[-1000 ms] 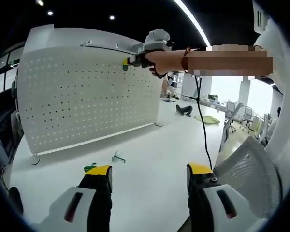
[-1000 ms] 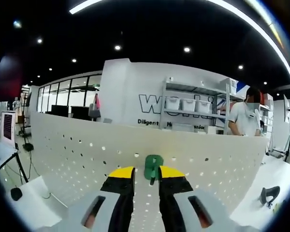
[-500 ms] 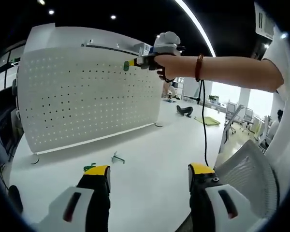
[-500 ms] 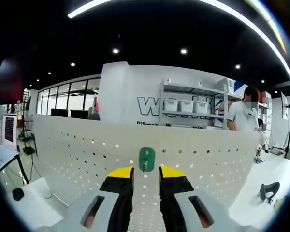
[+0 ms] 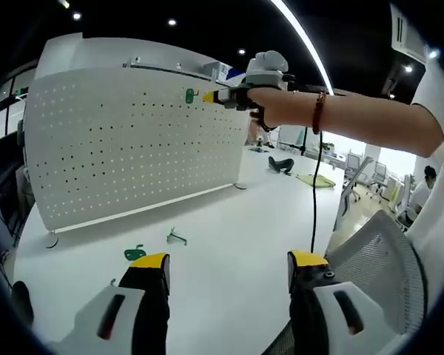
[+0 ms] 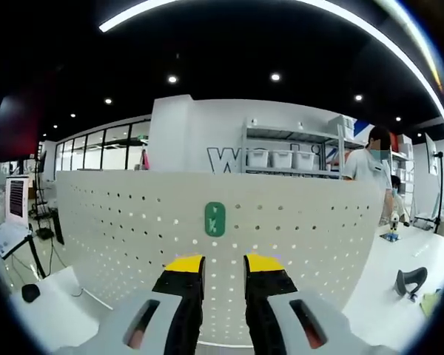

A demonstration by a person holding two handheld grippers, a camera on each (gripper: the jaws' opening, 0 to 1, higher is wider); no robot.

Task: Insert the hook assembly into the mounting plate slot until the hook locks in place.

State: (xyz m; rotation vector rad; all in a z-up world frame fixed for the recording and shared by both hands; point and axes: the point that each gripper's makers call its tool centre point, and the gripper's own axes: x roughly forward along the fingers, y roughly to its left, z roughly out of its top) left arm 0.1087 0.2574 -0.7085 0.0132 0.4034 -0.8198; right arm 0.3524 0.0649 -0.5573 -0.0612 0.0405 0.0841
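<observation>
Each gripper has two black jaws capped with yellow tips, rising from pale grey-white housings; a slim dark red slot marks each housing. The left gripper (image 5: pixel 227 268) has its yellow-tipped jaws set wide apart; on the right gripper (image 6: pixel 223 268) they stand close with a narrow gap. In the left gripper view the right gripper (image 5: pixel 206 96) carries a rounded grey-white body on top, with black metal beneath and a yellow tip. The person's hand (image 5: pixel 275 106) wears a dark red bead bracelet (image 5: pixel 320 112) at the wrist, a black cable (image 5: pixel 315 188) hangs below it, and a white sleeve (image 5: pixel 438 83) covers the shoulder
</observation>
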